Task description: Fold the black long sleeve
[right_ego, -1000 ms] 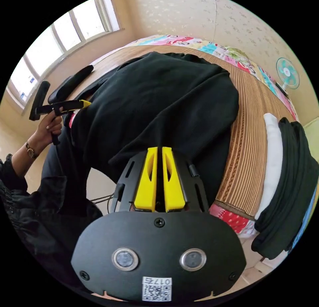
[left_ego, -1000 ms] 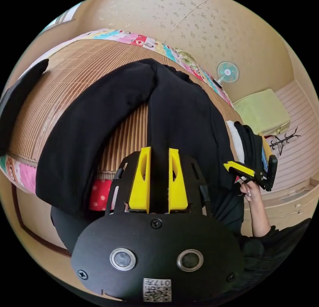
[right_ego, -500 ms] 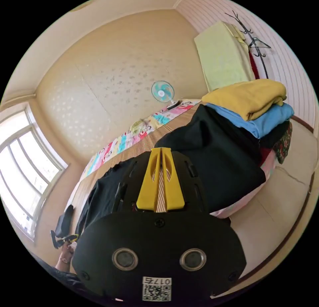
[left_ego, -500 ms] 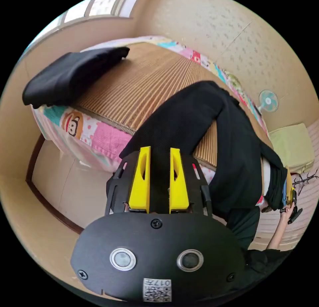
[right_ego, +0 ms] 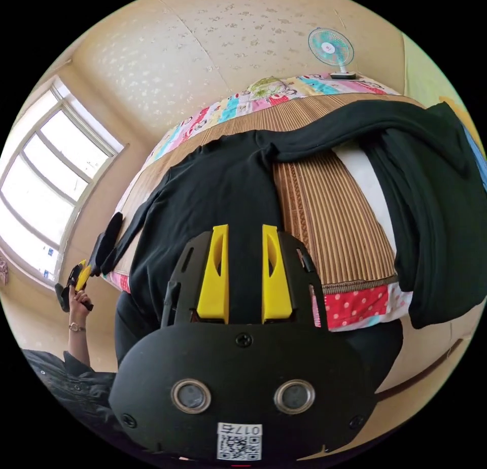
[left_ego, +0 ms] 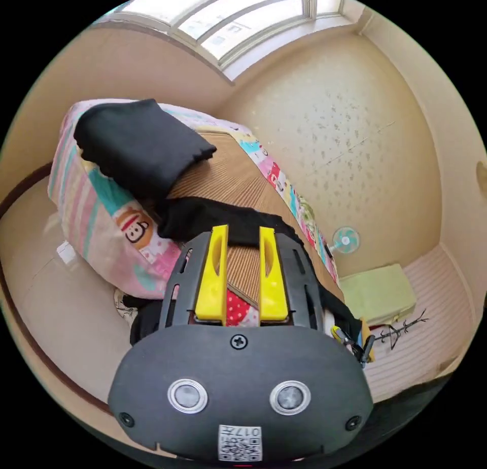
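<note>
Two open claws, left claw and right claw, gripping nothing. Black long sleeve spread flat on bed, sleeves outstretched. Best to pinch one cuff, then fold inward smoothly.

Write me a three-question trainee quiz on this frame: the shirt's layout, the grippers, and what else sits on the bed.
1. True or false: the black long sleeve lies spread on the striped mat with its sleeves out to the sides.
2. The jaws of the right gripper are: A) pressed on the hem, B) apart with no cloth pinched, C) shut on a sleeve cuff.
3. In the left gripper view, what lies on the bed's corner beyond the left gripper?

Key
1. True.
2. B: they stand apart over the shirt's lower body.
3. A folded black garment, on the patterned bedding.
</note>
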